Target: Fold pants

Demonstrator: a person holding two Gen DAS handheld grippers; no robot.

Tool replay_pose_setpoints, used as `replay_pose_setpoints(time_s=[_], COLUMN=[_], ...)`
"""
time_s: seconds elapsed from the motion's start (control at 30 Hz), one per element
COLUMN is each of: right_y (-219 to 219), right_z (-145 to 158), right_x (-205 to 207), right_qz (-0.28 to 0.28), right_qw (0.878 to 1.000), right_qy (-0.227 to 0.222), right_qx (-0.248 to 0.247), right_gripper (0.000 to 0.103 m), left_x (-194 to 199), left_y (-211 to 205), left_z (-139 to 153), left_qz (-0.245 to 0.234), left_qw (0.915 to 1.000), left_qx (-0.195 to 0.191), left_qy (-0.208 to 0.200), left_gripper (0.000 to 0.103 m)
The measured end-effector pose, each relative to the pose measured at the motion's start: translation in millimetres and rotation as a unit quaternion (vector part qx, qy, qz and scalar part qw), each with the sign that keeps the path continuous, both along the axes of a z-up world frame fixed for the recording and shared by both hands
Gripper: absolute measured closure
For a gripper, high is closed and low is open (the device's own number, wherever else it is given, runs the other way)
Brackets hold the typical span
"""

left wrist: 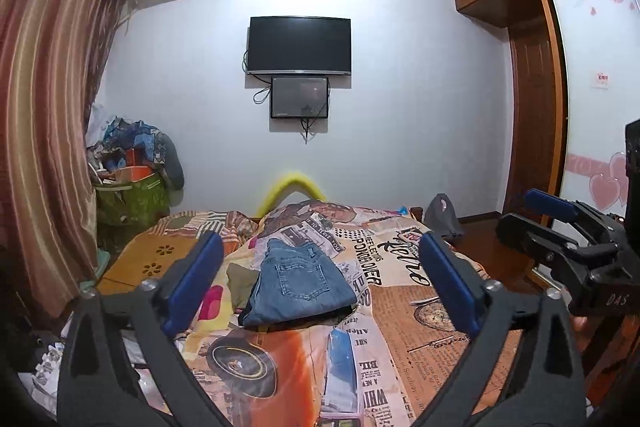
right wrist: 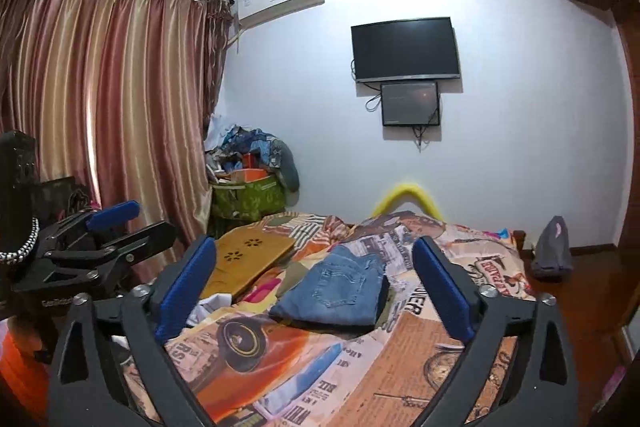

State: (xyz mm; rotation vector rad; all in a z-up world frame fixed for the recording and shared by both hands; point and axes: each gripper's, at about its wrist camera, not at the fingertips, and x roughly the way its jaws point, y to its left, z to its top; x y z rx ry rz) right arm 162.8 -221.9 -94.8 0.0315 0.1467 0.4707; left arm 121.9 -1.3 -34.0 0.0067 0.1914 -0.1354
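The pants are blue jeans (left wrist: pixel 300 283), folded into a compact rectangle with a back pocket facing up. They lie on the printed bedspread (left wrist: pixel 400 327) in the middle of the bed. My left gripper (left wrist: pixel 320 241) is open. It is held back from the jeans, with nothing between its blue pads. My right gripper (right wrist: pixel 315 245) is open as well and frames the jeans (right wrist: pixel 336 291) from a distance. In the left wrist view the right gripper (left wrist: pixel 528 217) shows at the right edge. The right wrist view has the left gripper (right wrist: pixel 140 223) at its left edge.
An olive garment (left wrist: pixel 240 279) lies partly under the jeans on their left. A wooden lap board (right wrist: pixel 248 259) rests on the bed's far left. A full green bag (left wrist: pixel 128 199) stands by the curtain (right wrist: pixel 100 107). A grey bag (left wrist: pixel 442 215) sits past the bed's right corner.
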Motion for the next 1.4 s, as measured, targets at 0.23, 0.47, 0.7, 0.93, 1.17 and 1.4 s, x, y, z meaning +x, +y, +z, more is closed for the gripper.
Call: replay_pose_setpoints(time_s=[0.23, 0.47, 0.7, 0.93, 1.17, 1.4], right_y=[-2.5, -2.3, -1.7, -4.2, -5.3, -7.1], right_z=[-3.7, -9.0, -12.2, -11.5, -10.4, -8.2], right_x=[-8.7, -18.2, -18.8, -18.4, -17.7, -18.2], right_qz=[-0.006, -0.003, -0.005, -0.008, -0.008, -0.010], right_qw=[1.000, 1.000, 1.000, 1.000, 1.000, 1.000], right_qy=[0.000, -0.003, -0.002, -0.004, 0.000, -0.002], right_qx=[0.001, -0.001, 0.000, 0.002, 0.002, 0.007], right_gripper=[0.000, 0.000, 0.000, 0.000, 0.000, 0.000], left_x=[-3.0, 0.1, 2.6, 7.2, 11.1, 12.6], left_y=[-2.1, -2.3, -1.6, -2.6, -5.3, -6.2], left_z=[-6.0, -6.3, -10.7, -16.2, -18.8, -19.0], left_qz=[-0.001, -0.001, 0.003, 0.006, 0.006, 0.006], left_qw=[1.0000, 1.0000, 1.0000, 0.9998, 0.9998, 0.9998], left_qx=[-0.006, -0.002, 0.001, 0.002, 0.002, 0.003], left_qy=[0.003, 0.004, 0.007, 0.016, 0.020, 0.020], left_gripper=[0.002, 0.001, 0.001, 0.001, 0.001, 0.001])
